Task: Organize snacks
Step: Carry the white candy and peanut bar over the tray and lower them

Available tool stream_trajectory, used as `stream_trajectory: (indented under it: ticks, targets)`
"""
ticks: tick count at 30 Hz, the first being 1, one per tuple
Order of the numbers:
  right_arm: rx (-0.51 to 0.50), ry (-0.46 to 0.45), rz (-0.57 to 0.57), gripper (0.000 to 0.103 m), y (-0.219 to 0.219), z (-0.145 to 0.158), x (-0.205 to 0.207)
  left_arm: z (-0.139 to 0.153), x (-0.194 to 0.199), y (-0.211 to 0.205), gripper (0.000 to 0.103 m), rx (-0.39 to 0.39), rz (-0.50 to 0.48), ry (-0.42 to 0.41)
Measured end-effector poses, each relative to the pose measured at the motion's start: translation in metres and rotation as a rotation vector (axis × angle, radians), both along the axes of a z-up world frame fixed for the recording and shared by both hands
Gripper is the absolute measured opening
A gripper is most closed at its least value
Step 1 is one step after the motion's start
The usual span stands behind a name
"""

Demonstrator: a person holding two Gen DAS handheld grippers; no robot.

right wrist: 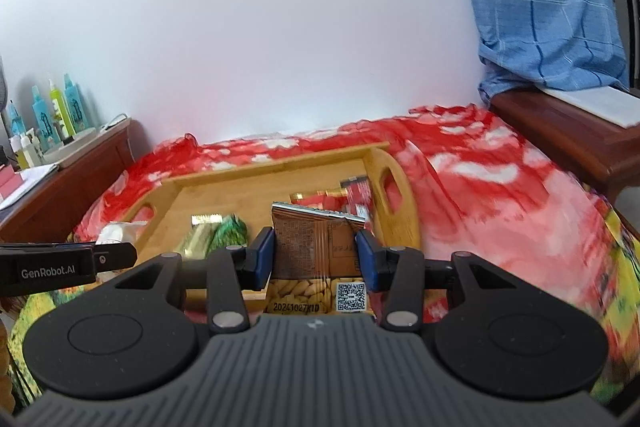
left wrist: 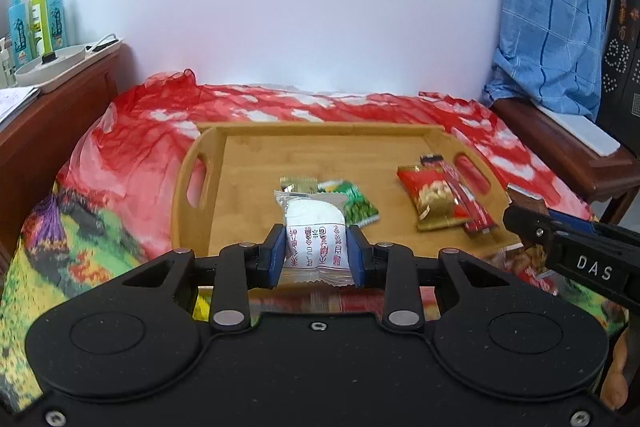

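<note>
Partly hidden behind the left gripper (left wrist: pixel 316 251), a green snack packet (left wrist: pixel 356 205) lies on the wooden tray (left wrist: pixel 192 163). That tray sits on a red floral cloth (left wrist: pixel 132 147) against a white wall. Clamped between the left fingers is a white wrapped cake (left wrist: pixel 314 231) with red print. The right gripper (right wrist: pixel 316 257) pinches a brown peanut packet (right wrist: pixel 312 247) above the tray's near edge.
</note>
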State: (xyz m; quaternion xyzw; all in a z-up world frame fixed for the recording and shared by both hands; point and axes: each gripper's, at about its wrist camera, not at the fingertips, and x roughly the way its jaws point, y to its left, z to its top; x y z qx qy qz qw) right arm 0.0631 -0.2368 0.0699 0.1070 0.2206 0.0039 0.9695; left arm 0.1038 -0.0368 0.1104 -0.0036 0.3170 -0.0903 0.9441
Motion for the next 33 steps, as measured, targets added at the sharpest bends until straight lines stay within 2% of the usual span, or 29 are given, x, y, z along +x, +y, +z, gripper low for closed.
stream_trajectory:
  ticks: [8, 12, 23, 30, 33]
  targets:
    - [0.054, 0.001, 0.028, 0.048, -0.011, 0.025, 0.049, 0.016, 0.046, -0.002, 0.031, -0.018, -0.007, 0.008]
    - [0.045, 0.018, 0.031, 0.048, -0.014, 0.031, 0.076, 0.020, 0.071, -0.006, 0.031, -0.029, -0.006, 0.022]
    - [0.005, 0.106, 0.062, 0.048, -0.014, 0.030, 0.143, 0.014, 0.138, -0.015, 0.031, -0.043, 0.002, 0.073]
    - [0.044, 0.176, 0.060, 0.048, -0.018, 0.026, 0.182, 0.005, 0.171, -0.023, 0.031, -0.029, 0.004, 0.109]
    - [0.061, 0.202, 0.071, 0.048, -0.021, 0.025, 0.197, 0.000, 0.184, -0.024, 0.031, -0.049, -0.002, 0.143]
